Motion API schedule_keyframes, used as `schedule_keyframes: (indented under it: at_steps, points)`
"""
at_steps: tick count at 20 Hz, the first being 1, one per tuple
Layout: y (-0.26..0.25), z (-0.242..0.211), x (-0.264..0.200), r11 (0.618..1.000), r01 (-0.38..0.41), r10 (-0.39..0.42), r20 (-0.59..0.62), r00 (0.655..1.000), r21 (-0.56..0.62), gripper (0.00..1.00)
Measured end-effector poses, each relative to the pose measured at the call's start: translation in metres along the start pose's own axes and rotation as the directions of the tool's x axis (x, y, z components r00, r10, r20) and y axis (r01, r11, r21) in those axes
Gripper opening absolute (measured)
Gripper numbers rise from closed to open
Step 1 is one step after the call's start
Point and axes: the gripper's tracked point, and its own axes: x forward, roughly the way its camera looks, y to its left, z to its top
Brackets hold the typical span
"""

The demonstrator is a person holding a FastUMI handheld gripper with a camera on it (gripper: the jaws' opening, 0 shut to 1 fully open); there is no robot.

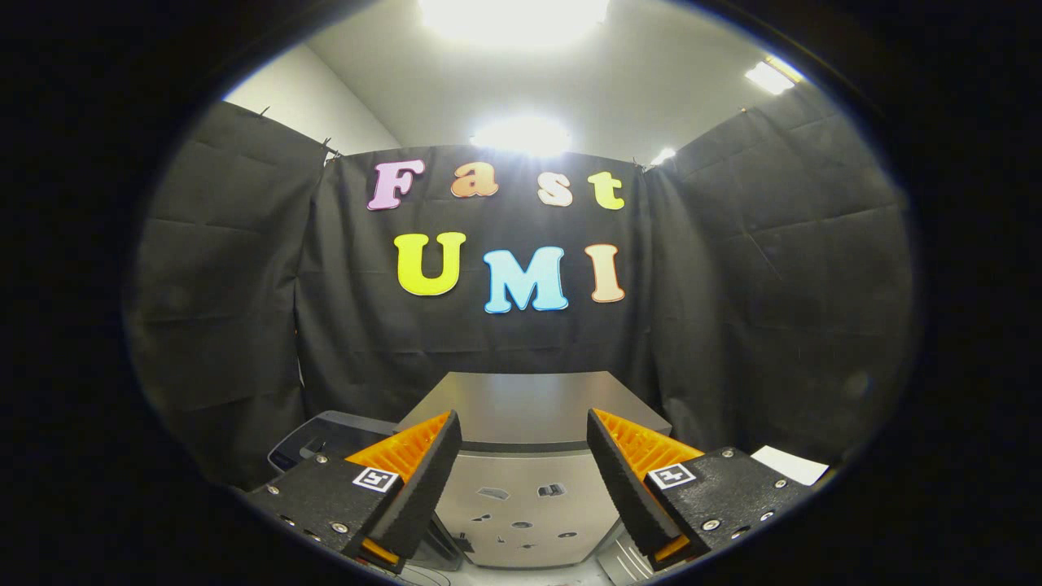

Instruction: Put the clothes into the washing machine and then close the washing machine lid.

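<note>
Washing machine (521,456), silver box with lid lying flat and shut, just ahead of and between the jaws of the gripper (521,480), spread apart and holding nothing; fits clothes already inside or still waiting, no garment visible to tell.

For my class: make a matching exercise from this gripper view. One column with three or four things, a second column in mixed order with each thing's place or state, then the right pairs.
Things:
1. gripper
2. silver box-shaped unit
3. dark grey appliance
4. white sheet

Places or states:
A. low down, beside the silver unit, past one finger's outer side
B. open, nothing between the fingers
C. straight ahead, seen between and beyond the fingers
D. flat, on the opposite side from the dark appliance

Pairs: 1-B, 2-C, 3-A, 4-D
</note>
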Motion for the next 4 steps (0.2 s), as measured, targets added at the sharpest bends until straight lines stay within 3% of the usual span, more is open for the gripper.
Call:
schedule_keyframes:
  at_steps: [4]
  points:
    - [0.0003,-0.0032,-0.0038,1.000,-0.005,0.005,-0.006,1.000,0.018,0.96]
